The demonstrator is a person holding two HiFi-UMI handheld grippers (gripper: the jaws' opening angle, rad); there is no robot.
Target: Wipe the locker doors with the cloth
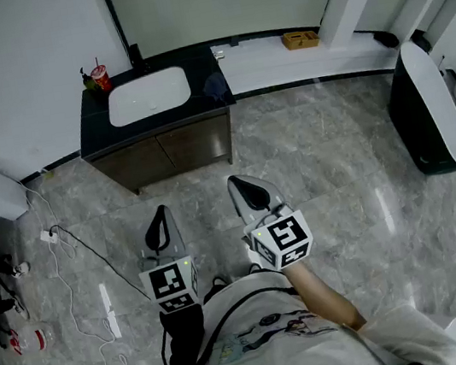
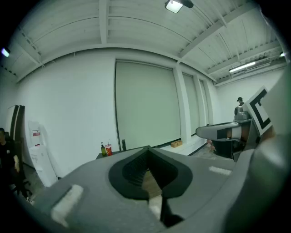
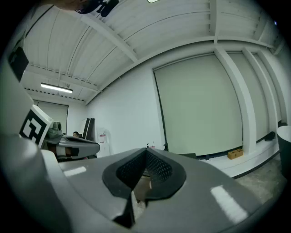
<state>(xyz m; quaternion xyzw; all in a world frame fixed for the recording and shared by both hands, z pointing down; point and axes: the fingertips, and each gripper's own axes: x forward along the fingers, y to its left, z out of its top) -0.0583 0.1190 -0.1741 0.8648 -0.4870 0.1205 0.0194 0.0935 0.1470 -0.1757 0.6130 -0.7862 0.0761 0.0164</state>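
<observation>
Both tools are held over the grey stone floor (image 1: 341, 184), on the person's side of the sink cabinet (image 1: 162, 149) and well apart from its front edge. Left tool (image 1: 161, 216): jaws together, nothing between them; in the left gripper view (image 2: 148, 154) only the cabinet shows through the gap behind the tips. Right tool (image 1: 246, 187): jaws also together and empty, confirmed in the right gripper view (image 3: 146, 152). The two tools are side by side, near each other but not touching, both pointing at the cabinet.

The cabinet's black worktop (image 1: 205, 73) carries a white basin (image 1: 148, 95), with a red cup (image 1: 99, 76) at the back left corner. Right of the cabinet a white ledge (image 1: 278, 65) runs along the wall, with a small brown box (image 1: 300, 39) on it. Left of the cabinet a black cable (image 1: 74, 246) trails over the floor toward a white power strip (image 1: 109, 310). Far right of the cabinet stands a tall black-and-white unit (image 1: 432, 108). Bare floor lies between that unit and the cabinet.

I cannot tell where the cloth or the locker doors are.
</observation>
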